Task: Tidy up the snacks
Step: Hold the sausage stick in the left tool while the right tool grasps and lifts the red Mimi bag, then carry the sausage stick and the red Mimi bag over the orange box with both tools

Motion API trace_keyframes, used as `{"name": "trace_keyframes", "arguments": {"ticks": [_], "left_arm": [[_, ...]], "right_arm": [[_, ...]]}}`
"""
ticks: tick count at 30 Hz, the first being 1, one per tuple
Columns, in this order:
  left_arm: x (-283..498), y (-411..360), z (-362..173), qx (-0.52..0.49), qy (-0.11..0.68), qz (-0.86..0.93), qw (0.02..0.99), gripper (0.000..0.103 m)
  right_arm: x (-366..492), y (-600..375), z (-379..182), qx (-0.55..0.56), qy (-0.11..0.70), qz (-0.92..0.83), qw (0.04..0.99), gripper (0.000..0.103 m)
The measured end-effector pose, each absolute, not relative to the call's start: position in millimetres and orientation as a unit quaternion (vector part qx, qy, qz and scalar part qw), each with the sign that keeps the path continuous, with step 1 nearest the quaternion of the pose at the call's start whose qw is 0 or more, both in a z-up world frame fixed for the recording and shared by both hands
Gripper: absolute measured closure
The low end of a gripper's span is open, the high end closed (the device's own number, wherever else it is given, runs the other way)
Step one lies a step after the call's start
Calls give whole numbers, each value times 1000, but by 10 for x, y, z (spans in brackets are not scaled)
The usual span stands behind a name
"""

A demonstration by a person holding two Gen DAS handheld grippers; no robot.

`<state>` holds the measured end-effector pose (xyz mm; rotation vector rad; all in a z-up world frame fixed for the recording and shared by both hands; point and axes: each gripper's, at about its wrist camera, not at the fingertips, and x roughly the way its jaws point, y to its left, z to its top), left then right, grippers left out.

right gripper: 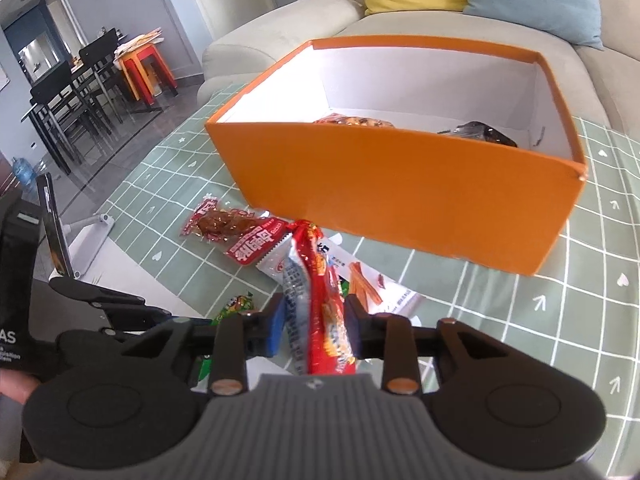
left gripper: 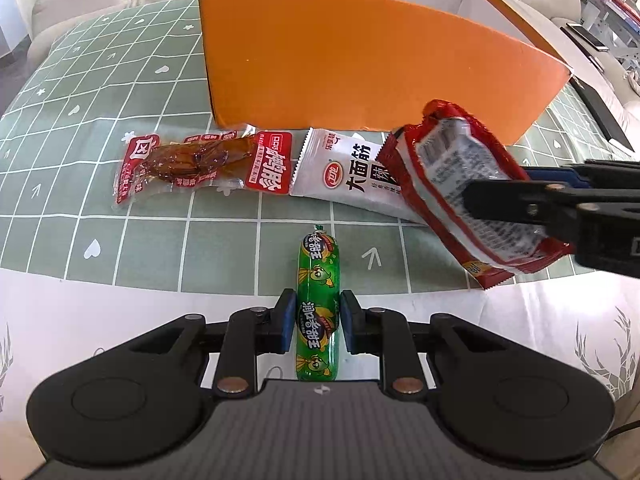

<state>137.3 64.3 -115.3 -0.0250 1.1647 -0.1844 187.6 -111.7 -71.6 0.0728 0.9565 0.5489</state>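
- The green sausage lies on the bench, lengthwise between the pads of the left tongs; the jaws are narrow and both pads sit against its sides.
- The red packet stands on edge between the pads of the right tongs, which hold it; in the left view the packet hangs tilted, clear of the cloth, its printed back facing the camera.
- The right tongs reach in from the right of the left tongs, above the bench.
- A white packet lies flat ahead of the left tongs, partly under the lifted red packet.
- A clear-and-red packet of brown meat lies just to the left of the white one, its end overlapping it.
- The orange box stands open just beyond both packets, ahead of both tongs; two dark wrapped snacks lie on its white floor.
- The green checked cloth covers the bench under all of this.
- A sofa with yellow and blue cushions sits behind the box.
- A dining table with chairs stands far off to the left of the right tongs.
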Motion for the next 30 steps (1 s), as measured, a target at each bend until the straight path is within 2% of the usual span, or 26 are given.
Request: {"name": "trace_keyframes", "arguments": {"ticks": [2,6,7,8,11,14,21,30], "left_arm": [[1375,646,-1153,-11,550,-89,831,73],[1381,633,-1156,-6,551,-88,830,70],[1382,630,-1156,-4,551,-88,830,70],[1383,629,-1156,-3,552,-88,829,70],[1380,629,-1155,-3,553,-88,828,70],[1368,634,-1154,-3,550,-89,830,78],[1315,641,-1120,-15,548,-80,832,78],[1153,580,-739,-25,513,-71,855,79]], "right_arm": [[1893,-1060,-730,25,452,258,853,65],[1927,-955,-750,7,447,256,857,65],[1933,-935,-753,5,446,255,858,67],[1939,-925,-752,5,445,257,858,79],[1961,-957,-739,26,450,255,855,79],[1958,-1033,-719,40,451,252,855,80],[1856,-1161,-581,68,436,264,858,82],[1681,-1304,-443,79,412,274,866,82]]}}
